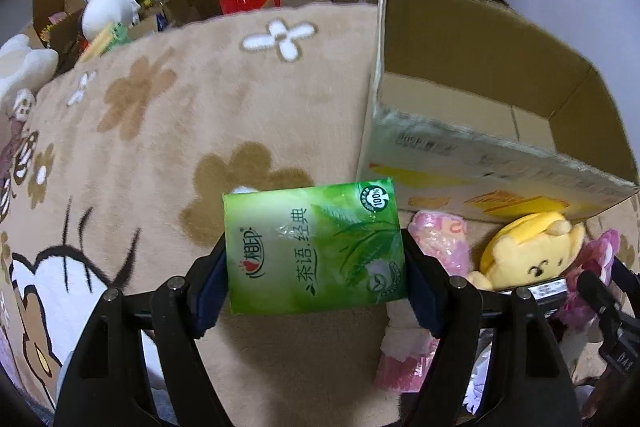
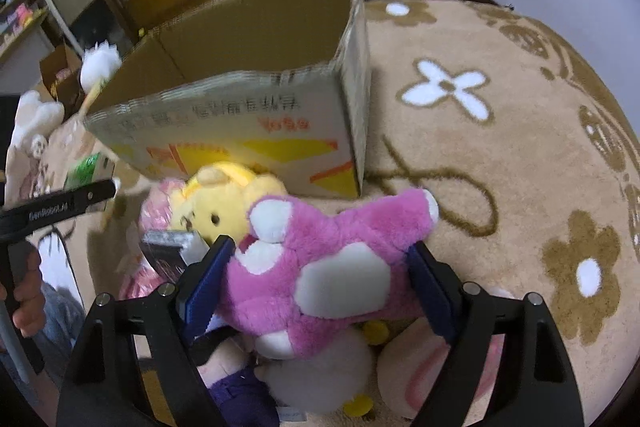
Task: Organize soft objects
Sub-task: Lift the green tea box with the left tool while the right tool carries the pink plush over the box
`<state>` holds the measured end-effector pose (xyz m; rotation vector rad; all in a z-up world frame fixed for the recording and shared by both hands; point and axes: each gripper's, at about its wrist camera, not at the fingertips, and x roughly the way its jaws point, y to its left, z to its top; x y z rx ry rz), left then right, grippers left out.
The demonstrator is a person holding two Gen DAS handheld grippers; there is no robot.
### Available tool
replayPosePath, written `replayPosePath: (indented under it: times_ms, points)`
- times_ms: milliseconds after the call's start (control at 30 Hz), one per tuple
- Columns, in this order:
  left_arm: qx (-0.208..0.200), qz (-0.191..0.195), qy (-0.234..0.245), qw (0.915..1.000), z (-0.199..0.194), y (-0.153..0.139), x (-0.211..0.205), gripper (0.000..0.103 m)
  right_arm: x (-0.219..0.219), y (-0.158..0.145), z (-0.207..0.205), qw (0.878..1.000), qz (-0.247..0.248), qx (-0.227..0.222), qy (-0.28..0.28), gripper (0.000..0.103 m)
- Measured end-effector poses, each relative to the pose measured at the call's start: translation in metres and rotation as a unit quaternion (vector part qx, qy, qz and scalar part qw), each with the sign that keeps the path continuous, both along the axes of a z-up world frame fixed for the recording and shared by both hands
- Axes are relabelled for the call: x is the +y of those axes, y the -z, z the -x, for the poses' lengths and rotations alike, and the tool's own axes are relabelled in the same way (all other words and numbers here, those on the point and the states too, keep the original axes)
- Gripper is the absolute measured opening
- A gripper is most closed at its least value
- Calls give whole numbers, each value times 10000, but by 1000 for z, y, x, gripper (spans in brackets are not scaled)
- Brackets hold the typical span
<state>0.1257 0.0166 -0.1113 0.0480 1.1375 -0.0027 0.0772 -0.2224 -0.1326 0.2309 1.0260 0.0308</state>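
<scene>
Two grippers are each holding something: the left gripper (image 1: 316,267) is clamping a green plastic tissue pack (image 1: 314,247) above the beige flowered rug (image 1: 180,131), and the right gripper (image 2: 320,279), jaws wide, is squeezing a pink-and-white plush toy (image 2: 328,263) near the open cardboard box (image 2: 256,131), right of a yellow plush bear (image 2: 224,203).

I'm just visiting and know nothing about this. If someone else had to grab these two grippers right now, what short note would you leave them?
Left gripper: shut on the green tissue pack, held above the rug.
Right gripper: shut on the pink plush toy, lifted off the pile.
Cardboard box: open, straight ahead, and what shows of its inside looks empty.
Still on the rug in front of the box: the yellow plush bear, a pink wrapped pack and other soft toys underneath.
Done: two items picked up. Left: probably drop both into the box, then collect the rest.
</scene>
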Motion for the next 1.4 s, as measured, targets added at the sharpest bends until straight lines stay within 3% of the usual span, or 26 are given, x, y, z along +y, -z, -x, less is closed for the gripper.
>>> replayPosePath:
  times_ms: [300,467,633,900,1167,1400]
  points:
    - [-986,147,114,9950,32,-53,-3,76,-13,-46,19,9951,-147,-910,369,89]
    - [-1609,251,244,9864,47,-85,-9,76,-11,-76,31,9870,-174,-1548,406,89]
    - [-2219,110,419,9741,53,-112,-21,76,-5,-100,36,9756,-106,-2152,420,89]
    - [-2695,-60,643,9608,49,-145,-41,76,7,-125,32,9625,50,-2702,215,89]
    - [-2980,-280,903,9499,42,-162,-58,76,17,-139,18,9556,286,-2933,-65,90]
    - [-2992,-367,1015,9481,27,-156,-63,76,26,-140,3,9516,510,-3021,-244,90]
